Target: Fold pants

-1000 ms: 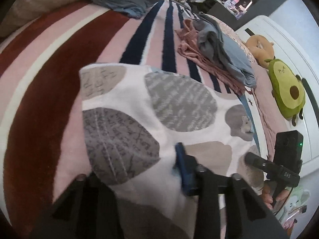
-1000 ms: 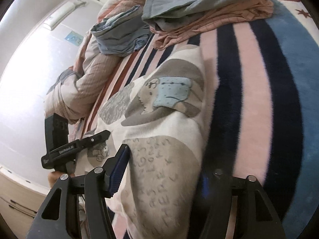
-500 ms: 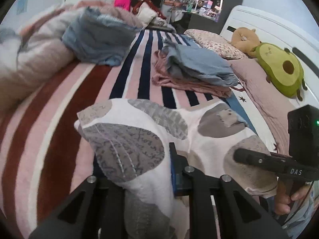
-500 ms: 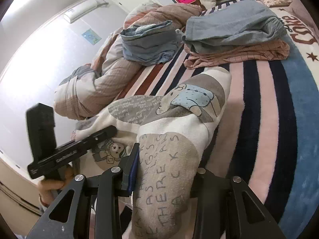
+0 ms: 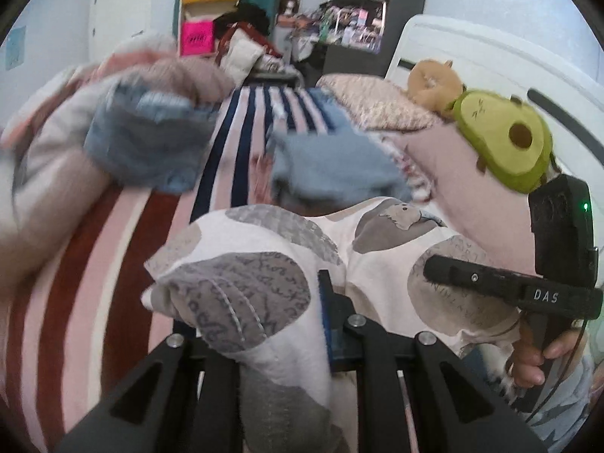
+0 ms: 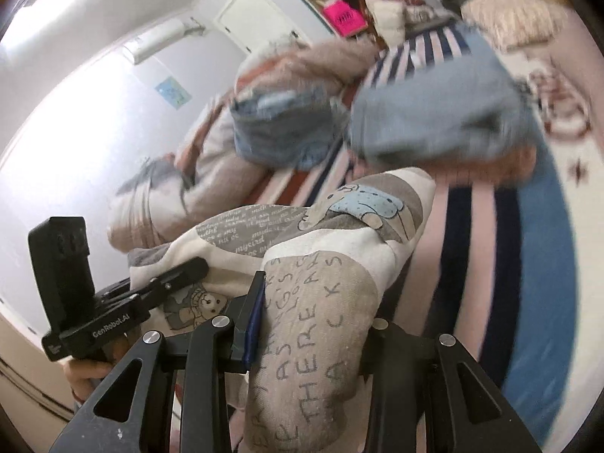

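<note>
The pants (image 5: 271,249) are white with grey patches of text and bear pictures. They hang lifted above the striped bed. My left gripper (image 5: 264,343) is shut on one edge of the pants. My right gripper (image 6: 313,339) is shut on the other edge of the pants (image 6: 321,309), by a patch with lettering. The right gripper's body (image 5: 528,290) shows at the right in the left wrist view. The left gripper's body (image 6: 94,321) shows at the left in the right wrist view.
The striped blanket (image 5: 124,264) covers the bed. Folded blue and pink clothes (image 5: 332,166) lie behind the pants. A blue garment (image 5: 147,147) rests on a rolled duvet at left. An avocado plush (image 5: 506,143) sits by the white headboard.
Both grippers have closed on the pants' near edge and lifted it off the bed. The cameras have tilted up, so more of the room shows.
</note>
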Available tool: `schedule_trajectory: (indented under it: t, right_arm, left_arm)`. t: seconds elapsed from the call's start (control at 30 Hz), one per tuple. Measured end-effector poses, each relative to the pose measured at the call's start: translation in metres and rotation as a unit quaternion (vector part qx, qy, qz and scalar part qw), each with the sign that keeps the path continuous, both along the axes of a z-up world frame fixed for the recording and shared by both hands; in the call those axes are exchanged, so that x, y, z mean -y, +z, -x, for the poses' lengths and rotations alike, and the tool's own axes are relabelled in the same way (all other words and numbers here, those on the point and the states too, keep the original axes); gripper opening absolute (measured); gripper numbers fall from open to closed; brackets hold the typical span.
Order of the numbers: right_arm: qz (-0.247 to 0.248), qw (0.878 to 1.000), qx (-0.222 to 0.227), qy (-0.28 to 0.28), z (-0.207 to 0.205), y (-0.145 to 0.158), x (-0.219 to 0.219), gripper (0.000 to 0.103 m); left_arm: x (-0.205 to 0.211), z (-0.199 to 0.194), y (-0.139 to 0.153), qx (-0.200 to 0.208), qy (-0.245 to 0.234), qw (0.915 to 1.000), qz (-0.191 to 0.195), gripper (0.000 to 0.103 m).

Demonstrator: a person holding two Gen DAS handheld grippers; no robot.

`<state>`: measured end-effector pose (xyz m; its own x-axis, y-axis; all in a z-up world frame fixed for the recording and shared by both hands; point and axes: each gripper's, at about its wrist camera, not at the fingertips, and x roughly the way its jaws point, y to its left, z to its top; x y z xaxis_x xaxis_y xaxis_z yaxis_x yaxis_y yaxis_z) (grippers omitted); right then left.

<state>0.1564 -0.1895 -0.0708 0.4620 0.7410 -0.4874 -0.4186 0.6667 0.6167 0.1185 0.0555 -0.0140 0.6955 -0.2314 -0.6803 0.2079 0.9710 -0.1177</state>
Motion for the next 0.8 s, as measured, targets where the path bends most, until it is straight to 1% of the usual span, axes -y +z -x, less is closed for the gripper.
schedule_trajectory:
  t: [0.1,0.13,0.2,0.3,0.33,0.4,0.43,0.5,0.53,0.57,0.63,0.67,0.7,0.73,0.77,0.8]
  right_arm:
    - [-0.001,0.999,0.027,-0.019,-0.032,0.042,0.019,0.028]
    - [0.002,0.999,0.034,-0.026,-0.040,0.051,0.022,0.028]
    - [0.008,0.997,0.051,-0.054,-0.070,0.075,0.036,0.028]
    - [0.000,0.995,0.050,-0.087,-0.111,0.091,0.056,0.028]
    - [-0.002,0.994,0.052,-0.101,-0.131,0.094,0.065,0.028]
    - [0.002,0.992,0.053,-0.118,-0.156,0.093,0.074,0.028]
    - [0.008,0.991,0.048,-0.127,-0.176,0.088,0.079,0.028]
    - [0.010,0.989,0.023,-0.146,-0.207,0.074,0.088,0.028]
    - [0.011,0.988,0.015,-0.151,-0.217,0.066,0.092,0.028]
    - [0.018,0.987,0.009,-0.160,-0.231,0.054,0.095,0.028]
    - [0.032,0.985,0.002,-0.169,-0.244,0.033,0.103,0.028]
    - [0.037,0.985,-0.007,-0.169,-0.257,0.015,0.104,0.028]
    - [0.040,0.985,-0.014,-0.168,-0.264,0.006,0.105,0.028]
    - [0.042,0.985,-0.024,-0.165,-0.272,-0.008,0.105,0.028]
    - [0.044,0.986,-0.030,-0.160,-0.279,-0.025,0.104,0.029]
    - [0.047,0.986,-0.022,-0.157,-0.281,-0.033,0.102,0.029]
  left_arm:
    - [0.022,-0.043,0.039,0.026,-0.010,0.9995,-0.016,0.013]
    - [0.030,-0.063,0.050,0.030,-0.015,0.9993,-0.016,0.013]
    - [0.042,-0.104,0.068,0.031,-0.022,0.9993,-0.002,0.013]
    - [0.052,-0.163,0.081,0.029,-0.019,0.9991,0.025,0.013]
    - [0.055,-0.181,0.082,0.029,-0.017,0.9990,0.032,0.013]
    - [0.058,-0.213,0.078,0.028,-0.017,0.9986,0.042,0.013]
    - [0.059,-0.229,0.073,0.022,-0.013,0.9985,0.048,0.013]
    - [0.057,-0.262,0.054,0.000,-0.001,0.9985,0.054,0.013]
    - [0.057,-0.281,0.037,-0.012,0.006,0.9987,0.050,0.013]
    - [0.057,-0.291,0.027,-0.017,0.009,0.9987,0.048,0.014]
    - [0.056,-0.314,-0.005,-0.034,0.007,0.9984,0.045,0.015]
    - [0.055,-0.323,-0.021,-0.044,0.008,0.9980,0.045,0.016]
    - [0.051,-0.334,-0.041,-0.057,0.013,0.9975,0.038,0.017]
    - [0.050,-0.338,-0.051,-0.062,0.017,0.9974,0.034,0.019]
    - [0.046,-0.341,-0.063,-0.063,0.022,0.9974,0.026,0.025]
    - [0.042,-0.345,-0.070,-0.061,0.029,0.9975,0.020,0.029]
